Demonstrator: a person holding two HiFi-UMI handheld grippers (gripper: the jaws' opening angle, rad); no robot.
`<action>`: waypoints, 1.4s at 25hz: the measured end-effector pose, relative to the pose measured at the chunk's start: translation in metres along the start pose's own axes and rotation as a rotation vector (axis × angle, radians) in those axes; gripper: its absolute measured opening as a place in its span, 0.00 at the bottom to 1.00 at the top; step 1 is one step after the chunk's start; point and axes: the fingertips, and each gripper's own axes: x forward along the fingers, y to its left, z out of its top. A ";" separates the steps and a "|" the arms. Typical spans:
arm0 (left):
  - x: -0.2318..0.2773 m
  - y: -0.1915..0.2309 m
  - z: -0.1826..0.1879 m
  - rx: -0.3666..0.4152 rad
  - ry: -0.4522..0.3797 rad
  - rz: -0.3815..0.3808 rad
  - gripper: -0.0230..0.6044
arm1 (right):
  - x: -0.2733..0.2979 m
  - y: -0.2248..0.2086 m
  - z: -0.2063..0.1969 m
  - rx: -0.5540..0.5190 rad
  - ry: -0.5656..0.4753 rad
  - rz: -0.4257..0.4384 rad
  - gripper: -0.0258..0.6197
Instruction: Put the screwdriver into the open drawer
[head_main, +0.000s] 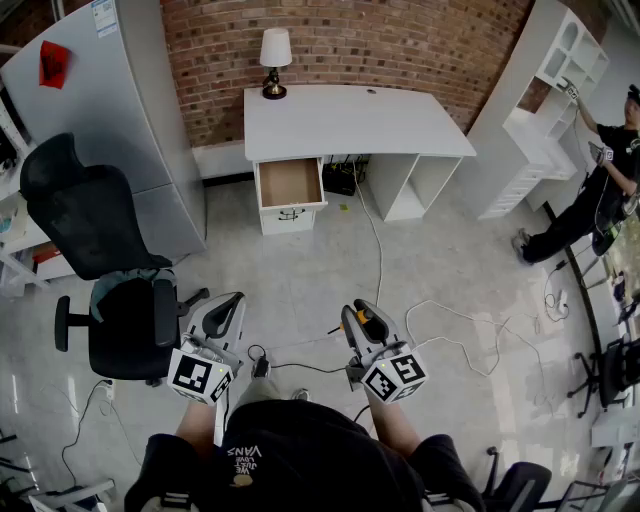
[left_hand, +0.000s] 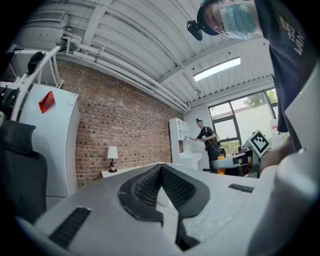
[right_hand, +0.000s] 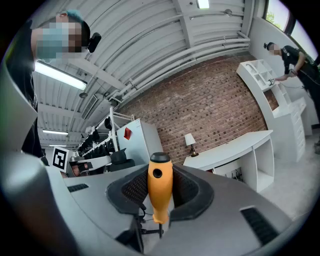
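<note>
Scene: a person stands on a pale floor in a brick-walled room, a gripper in each hand, both at the bottom centre of the head view.
Right gripper (head_main: 361, 322): clamped on the screwdriver (head_main: 367, 320). In the right gripper view the two dark pads of the right gripper (right_hand: 160, 192) press on either side of the orange handle.
Screwdriver: in the right gripper view the screwdriver (right_hand: 160, 186) stands upright between the jaws, black cap on top and thin shaft pointing down. It is held in the air, well apart from the drawer.
Left gripper (head_main: 226, 316): empty. In the left gripper view the pads of the left gripper (left_hand: 162, 186) meet at their tips with nothing between them.
Drawer (head_main: 290, 184): pulled open at the left end of the white desk (head_main: 352, 122), upper centre of the head view. Its wooden bottom shows.
Lamp (head_main: 274, 62): stands on the desk's back left corner, against the brick wall.
Office chair (head_main: 100, 268): black, at the left of the head view, near the left gripper.
Cables (head_main: 440, 330): trail across the floor between the person and the desk.
Second person (head_main: 598, 192): at the right edge, reaching towards a white shelf unit (head_main: 540, 112).
</note>
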 end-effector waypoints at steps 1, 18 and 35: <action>0.000 -0.004 0.000 0.003 0.001 -0.002 0.02 | -0.002 0.000 -0.001 -0.001 0.000 0.003 0.20; 0.011 -0.016 -0.016 -0.019 0.022 0.009 0.02 | -0.003 -0.012 0.003 0.017 -0.027 0.011 0.20; 0.141 0.090 -0.045 -0.053 0.036 -0.036 0.02 | 0.146 -0.083 0.007 -0.001 0.039 -0.021 0.20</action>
